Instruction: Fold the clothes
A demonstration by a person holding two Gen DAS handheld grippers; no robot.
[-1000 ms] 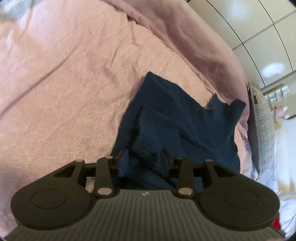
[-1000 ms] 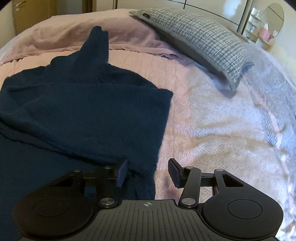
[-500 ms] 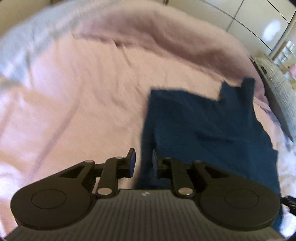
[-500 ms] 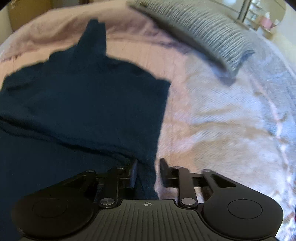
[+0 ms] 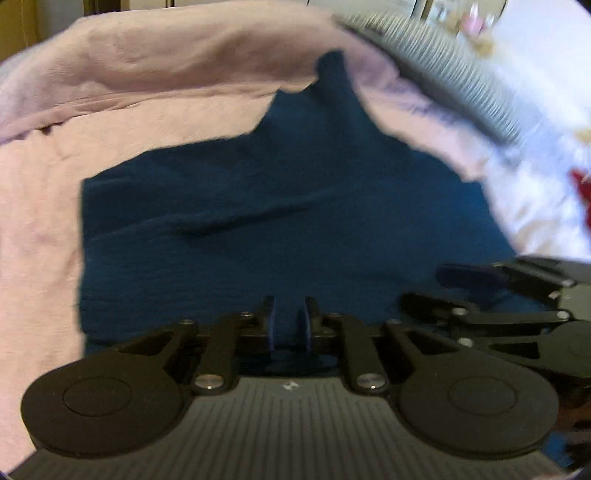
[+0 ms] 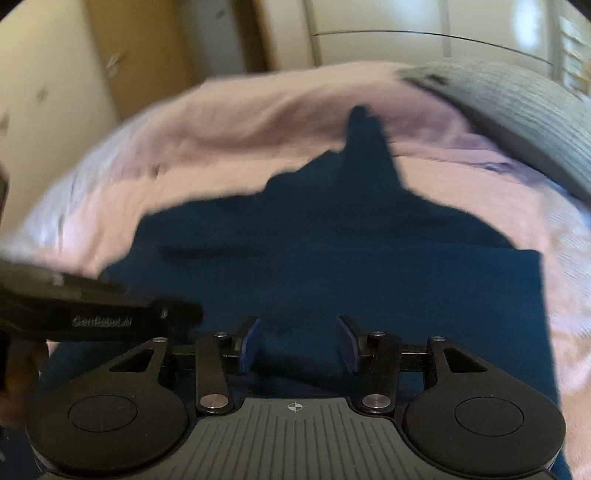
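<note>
A dark blue knit sweater [image 5: 277, 221] lies spread on the pink bedspread [image 5: 37, 221], one narrow part pointing toward the pillows. My left gripper [image 5: 289, 325] is low over its near edge, its jaws nearly together with blue fabric pinched between them. In the right wrist view the sweater [image 6: 351, 266] fills the middle, and my right gripper [image 6: 299, 347] hovers over it, open, with nothing between its pads. The two grippers are side by side: the right one's fingers [image 5: 465, 275] show at the left view's right edge, and the left one's finger [image 6: 177, 314] at the right view's left edge.
A grey checked pillow [image 5: 461, 74] lies at the far right, also seen in the right wrist view [image 6: 517, 110]. A pink pillow roll [image 5: 184, 55] runs along the head of the bed. Pale wardrobe doors [image 6: 406, 22] stand behind. A red item [image 5: 581, 184] sits at the right edge.
Both grippers closed on the sweater's near edge and swept forward toward the pillows. The right gripper has since opened and let go; the left one's jaws have drawn closer together.
</note>
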